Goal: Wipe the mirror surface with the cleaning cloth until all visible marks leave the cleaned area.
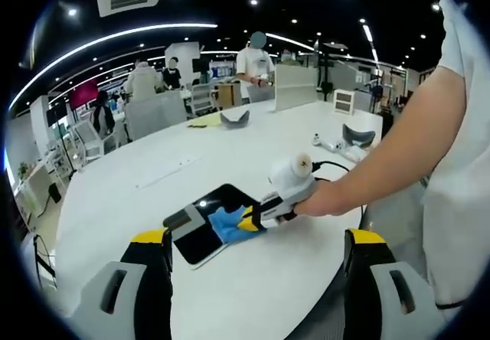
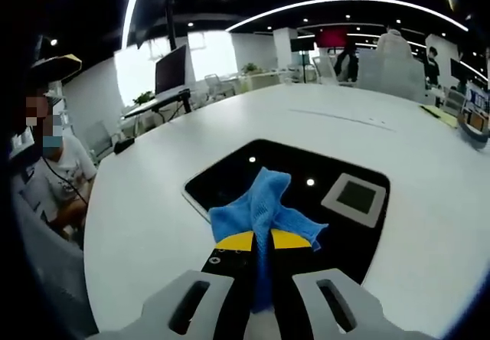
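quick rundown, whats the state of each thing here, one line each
mirror: lying flat on the table, reflecting ceiling lights
cleaning cloth: bunched, pinched in the right tool, resting on the mirror
right tool: shut on the cloth, over the mirror
left tool: open, holding nothing, back from the mirror
white table: carrying the mirror

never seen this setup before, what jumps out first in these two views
The bright blue cleaning cloth, pinched in the right gripper, lies bunched on the dark mirror flat on the white table; the mirror reflects ceiling lights. In the left gripper view the left gripper hangs open above the table's near edge, with the person's forearm reaching in from the right.
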The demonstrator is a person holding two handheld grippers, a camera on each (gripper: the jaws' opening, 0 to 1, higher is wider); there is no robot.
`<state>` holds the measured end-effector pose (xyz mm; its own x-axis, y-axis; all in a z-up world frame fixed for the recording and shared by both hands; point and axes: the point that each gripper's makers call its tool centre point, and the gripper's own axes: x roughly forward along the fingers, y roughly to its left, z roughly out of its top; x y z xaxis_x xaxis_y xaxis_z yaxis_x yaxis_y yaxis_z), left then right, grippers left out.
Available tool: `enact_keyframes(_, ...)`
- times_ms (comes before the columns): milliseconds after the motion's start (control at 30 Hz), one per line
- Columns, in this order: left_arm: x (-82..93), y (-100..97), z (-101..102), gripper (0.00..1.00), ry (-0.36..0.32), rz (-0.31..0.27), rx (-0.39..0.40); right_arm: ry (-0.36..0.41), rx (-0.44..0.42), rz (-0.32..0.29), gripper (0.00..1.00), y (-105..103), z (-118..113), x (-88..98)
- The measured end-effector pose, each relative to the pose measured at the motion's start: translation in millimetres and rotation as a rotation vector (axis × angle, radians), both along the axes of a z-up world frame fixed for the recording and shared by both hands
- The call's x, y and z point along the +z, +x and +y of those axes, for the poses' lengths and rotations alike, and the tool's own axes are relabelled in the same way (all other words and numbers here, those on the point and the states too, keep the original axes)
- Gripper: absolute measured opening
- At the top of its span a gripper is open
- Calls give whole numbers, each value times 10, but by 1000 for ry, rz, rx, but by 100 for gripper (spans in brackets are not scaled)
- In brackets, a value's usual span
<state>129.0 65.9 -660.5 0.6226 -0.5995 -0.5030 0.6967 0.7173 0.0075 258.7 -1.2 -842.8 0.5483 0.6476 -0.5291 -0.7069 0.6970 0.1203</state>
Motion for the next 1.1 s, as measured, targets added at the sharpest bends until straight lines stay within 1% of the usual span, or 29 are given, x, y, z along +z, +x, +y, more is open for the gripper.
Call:
enact_keyframes(433, 7, -8, -145, 94, 11, -6, -31, -6, -71, -2, 1, 21, -405, -5)
enact_keyframes(533, 4, -16, -172, 94, 12, -5, -34, -9, -79, -2, 1, 29, -465, -4)
enact_keyframes(700, 28, -40, -218, 94, -2, 0, -41, -9, -92, -1, 1, 30, -543, -7)
enact_keyframes(800, 15, -51, -233, 95, 2, 5, -46, -6, -99, 1, 1, 35, -584, -7)
enact_keyframes(1033, 48, -51, -216, 95, 2, -2, -26, -8, -117, -5, 1, 42, -640, -10)
enact_keyframes(1100, 41, -57, -216, 96, 5, 4, -24, -11, -116, -5, 1, 41, -644, -8)
